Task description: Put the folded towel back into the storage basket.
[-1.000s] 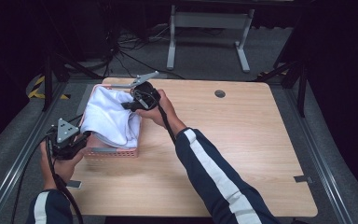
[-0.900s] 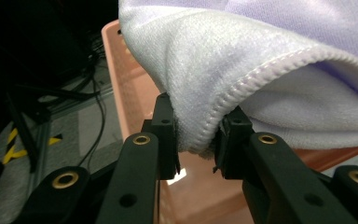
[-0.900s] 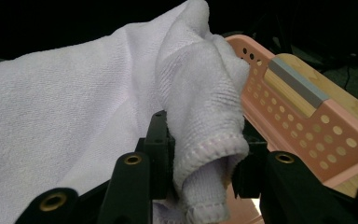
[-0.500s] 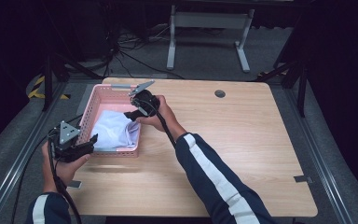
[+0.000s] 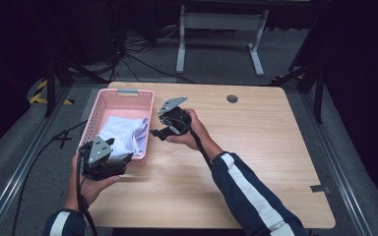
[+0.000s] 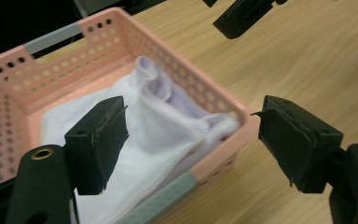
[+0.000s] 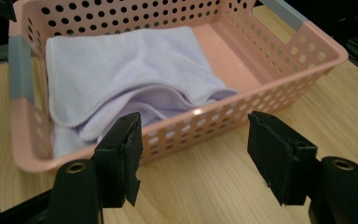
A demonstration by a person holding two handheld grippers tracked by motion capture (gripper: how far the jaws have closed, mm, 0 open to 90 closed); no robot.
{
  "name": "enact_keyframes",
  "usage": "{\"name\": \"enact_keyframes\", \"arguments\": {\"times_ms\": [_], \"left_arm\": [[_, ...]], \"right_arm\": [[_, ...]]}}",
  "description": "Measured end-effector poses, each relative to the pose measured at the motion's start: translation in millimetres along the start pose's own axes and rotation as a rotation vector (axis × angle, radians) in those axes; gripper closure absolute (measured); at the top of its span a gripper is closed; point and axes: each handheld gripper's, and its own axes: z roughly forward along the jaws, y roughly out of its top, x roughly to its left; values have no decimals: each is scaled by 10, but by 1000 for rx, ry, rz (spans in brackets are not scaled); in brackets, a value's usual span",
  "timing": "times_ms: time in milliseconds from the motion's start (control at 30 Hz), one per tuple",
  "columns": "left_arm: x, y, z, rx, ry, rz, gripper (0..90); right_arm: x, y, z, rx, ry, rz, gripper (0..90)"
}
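A pale lilac cloth (image 5: 123, 132) lies crumpled and folded inside a pink perforated basket (image 5: 94, 118) at the table's left. My left gripper (image 5: 126, 159) hovers at the basket's near corner. Its jaws have just been opening and stand open and apart from the cloth (image 6: 158, 121), which lies beyond them in the basket (image 6: 9, 93). My right gripper (image 5: 155, 132) is just right of the basket, over bare wood. Its jaws have also just been opening and are open with nothing between them. In the right gripper view the cloth (image 7: 121, 70) fills most of the basket (image 7: 279, 60).
The wooden table (image 5: 256, 147) stretches to the right of the basket, with a round grommet (image 5: 232, 99) near its far edge. A white stand (image 5: 221, 29) and cables lie on the floor behind. The right gripper's jaw (image 6: 242, 16) hangs above the basket's right side.
A second ago both grippers held the cloth up over the basket. It has dropped into the basket, both grippers have let go and drawn back from it, the right one to the basket's right.
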Motion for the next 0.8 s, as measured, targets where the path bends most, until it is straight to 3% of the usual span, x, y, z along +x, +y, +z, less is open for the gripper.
{"name": "enact_keyframes", "arguments": {"times_ms": [67, 233, 300, 333, 400, 567, 667, 800], "left_arm": [[-92, 28, 11, -6, -33, 6, 228], [-340, 100, 26, -4, -83, 81, 214], [-493, 121, 63, -11, -129, 103, 214], [-493, 121, 63, -11, -129, 103, 213], [-612, 132, 117, 6, -164, 153, 212], [-864, 82, 292, 52, -256, 217, 215], [-945, 28, 420, 97, -286, 254, 216], [-1026, -68, 557, 142, -287, 284, 218]], "right_arm": [[-2, -79, -77, 5, -9, -4, 359], [-6, -306, -257, -1, -12, 10, 353], [-20, -437, -367, 1, -23, 17, 353], [-27, -476, -399, -2, -25, 21, 353], [-37, -542, -451, 0, -29, 23, 353], [-74, -873, -682, 24, -58, 44, 351], [-78, -1095, -803, 47, -75, 53, 351], [-90, -1385, -986, 73, -99, 65, 347]]}}
